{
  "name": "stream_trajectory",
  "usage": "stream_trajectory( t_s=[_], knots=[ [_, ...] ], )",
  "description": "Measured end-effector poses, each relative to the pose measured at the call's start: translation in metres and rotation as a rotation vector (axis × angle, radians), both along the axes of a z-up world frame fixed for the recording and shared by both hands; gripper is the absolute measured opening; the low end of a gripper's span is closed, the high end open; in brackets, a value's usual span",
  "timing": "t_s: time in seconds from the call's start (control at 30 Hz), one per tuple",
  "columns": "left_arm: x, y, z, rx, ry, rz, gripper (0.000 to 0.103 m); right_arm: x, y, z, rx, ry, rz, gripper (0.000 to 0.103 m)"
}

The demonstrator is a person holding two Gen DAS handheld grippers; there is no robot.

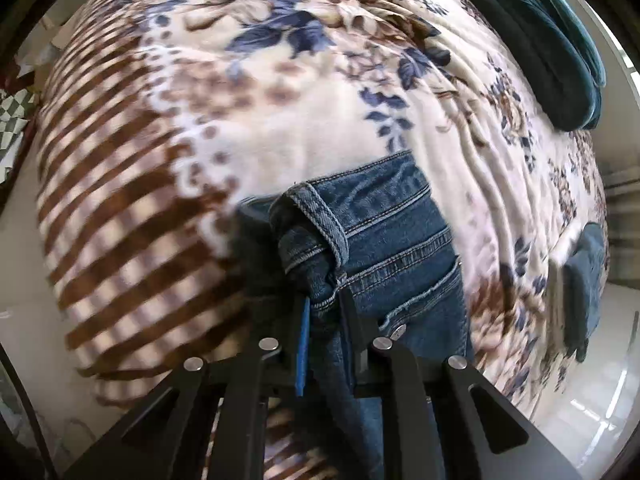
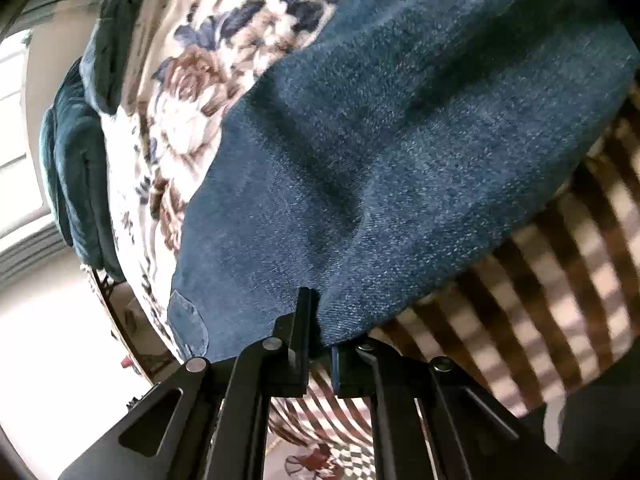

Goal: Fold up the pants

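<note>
1. The left tongs point(image 1: 324, 304), at the lower middle of the left wrist view, pinch a bunched fold of the jeans point(image 1: 384, 232) near the waistband.
2. The right tongs point(image 2: 318, 320), at the lower middle of the right wrist view, are pressed together on an edge of the jeans point(image 2: 400, 140), probably a leg.
3. The jeans lie on a floral blanket point(image 1: 280, 100) on the bed.
4. A teal cushion point(image 1: 560, 40) sits at the upper right of the left view.

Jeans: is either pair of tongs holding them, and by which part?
Both. The left tongs pinch the jeans at the waistband end; the right tongs pinch a plain fabric edge.
</note>
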State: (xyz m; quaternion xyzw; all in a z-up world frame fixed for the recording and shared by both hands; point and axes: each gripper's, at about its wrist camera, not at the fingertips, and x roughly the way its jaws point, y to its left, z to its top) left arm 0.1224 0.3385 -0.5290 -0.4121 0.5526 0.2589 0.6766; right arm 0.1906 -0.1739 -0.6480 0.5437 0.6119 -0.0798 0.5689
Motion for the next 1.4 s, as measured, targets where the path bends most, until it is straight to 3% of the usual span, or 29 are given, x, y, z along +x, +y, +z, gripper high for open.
stream_trajectory(
  t_s=[0.2, 0.33, 0.37, 0.4, 0.43, 0.47, 0.5, 0.6, 0.7, 0.8, 0.9, 0.97, 1.03, 1.1, 1.13, 1.17, 1.2, 1.23, 1.4],
  knots=[
    [-0.025, 0.012, -0.021, 0.026, 0.057, 0.03, 0.012, -0.013, 0.004, -0.028, -0.002, 0.1, 0.065, 0.008],
    [-0.028, 0.015, -0.016, 0.046, 0.057, 0.013, 0.013, -0.005, 0.005, -0.042, 0.007, 0.102, 0.136, 0.014],
    [-0.027, 0.008, -0.006, 0.079, 0.065, -0.027, 0.013, -0.006, 0.002, -0.039, 0.036, 0.093, 0.14, 0.023],
    [-0.024, -0.005, 0.006, 0.118, 0.061, -0.098, 0.014, -0.006, 0.0, -0.035, 0.059, 0.082, 0.144, 0.044],
    [-0.022, -0.018, 0.016, 0.157, 0.057, -0.164, 0.016, -0.014, -0.009, -0.029, 0.075, 0.071, 0.151, 0.057],
    [-0.018, -0.038, 0.026, 0.218, 0.066, -0.249, 0.026, -0.019, -0.016, -0.021, 0.078, 0.056, 0.149, 0.075],
    [-0.014, -0.069, 0.034, 0.284, 0.08, -0.365, 0.04, -0.025, -0.025, -0.011, 0.072, 0.037, 0.145, 0.077],
    [-0.008, -0.137, 0.037, 0.332, 0.07, -0.57, 0.071, -0.045, -0.064, 0.018, 0.029, 0.013, 0.133, 0.077],
    [0.0, -0.213, 0.025, 0.313, 0.066, -0.728, 0.071, -0.062, -0.13, 0.048, -0.081, 0.004, 0.055, 0.077],
    [0.005, -0.274, 0.018, 0.305, 0.037, -0.806, 0.071, -0.079, -0.218, 0.069, -0.244, -0.005, -0.074, 0.077],
    [0.019, -0.342, 0.016, 0.382, 0.002, -0.876, 0.071, -0.095, -0.319, 0.074, -0.41, 0.008, -0.244, 0.077],
    [0.028, -0.384, 0.013, 0.417, -0.023, -0.898, 0.071, -0.094, -0.367, 0.065, -0.47, 0.008, -0.292, 0.077],
    [0.035, -0.418, 0.008, 0.421, -0.024, -0.922, 0.071, -0.084, -0.419, 0.051, -0.47, -0.009, -0.321, 0.076],
    [0.037, -0.445, 0.003, 0.414, -0.009, -0.939, 0.071, -0.065, -0.453, 0.029, -0.397, -0.022, -0.255, 0.076],
    [0.038, -0.456, 0.001, 0.415, -0.003, -0.943, 0.071, -0.054, -0.461, 0.018, -0.377, 0.009, -0.179, 0.073],
    [0.038, -0.467, -0.001, 0.419, 0.004, -0.95, 0.071, -0.038, -0.453, 0.008, -0.378, 0.043, -0.119, 0.057],
    [0.037, -0.476, -0.003, 0.43, 0.011, -0.958, 0.071, -0.029, -0.455, -0.003, -0.398, 0.106, -0.033, 0.026],
    [0.036, -0.484, -0.004, 0.444, 0.022, -0.963, 0.071, -0.024, -0.452, -0.005, -0.421, 0.128, 0.002, 0.019],
    [0.029, -0.494, -0.006, 0.475, 0.062, -0.926, 0.071, -0.036, -0.454, 0.042, -0.551, 0.052, -0.011, 0.013]
  ],
)
